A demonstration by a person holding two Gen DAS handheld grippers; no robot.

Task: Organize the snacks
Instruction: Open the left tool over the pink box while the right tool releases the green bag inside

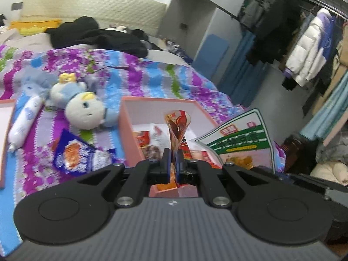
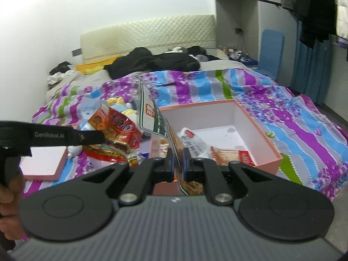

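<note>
My left gripper (image 1: 173,157) is shut on a red and orange snack packet (image 1: 177,124), seen edge-on and held above the open pink box (image 1: 127,117). In the right wrist view the same gripper (image 2: 101,138) comes in from the left with the red packet (image 2: 121,128). My right gripper (image 2: 178,159) is shut on a green and white snack packet (image 2: 152,113), which stands up over the near left corner of the pink box (image 2: 261,130). This packet (image 1: 239,139) also shows at the right of the left wrist view. The box holds a white packet (image 2: 195,141) and an orange one (image 2: 230,154).
Everything lies on a bed with a striped purple and blue quilt (image 2: 293,117). A blue snack packet (image 1: 74,154), a white tube-shaped packet (image 1: 24,121) and a plush toy (image 1: 82,106) lie left of the box. The box lid (image 2: 43,165) sits further left. Clothes hang at the right (image 1: 308,50).
</note>
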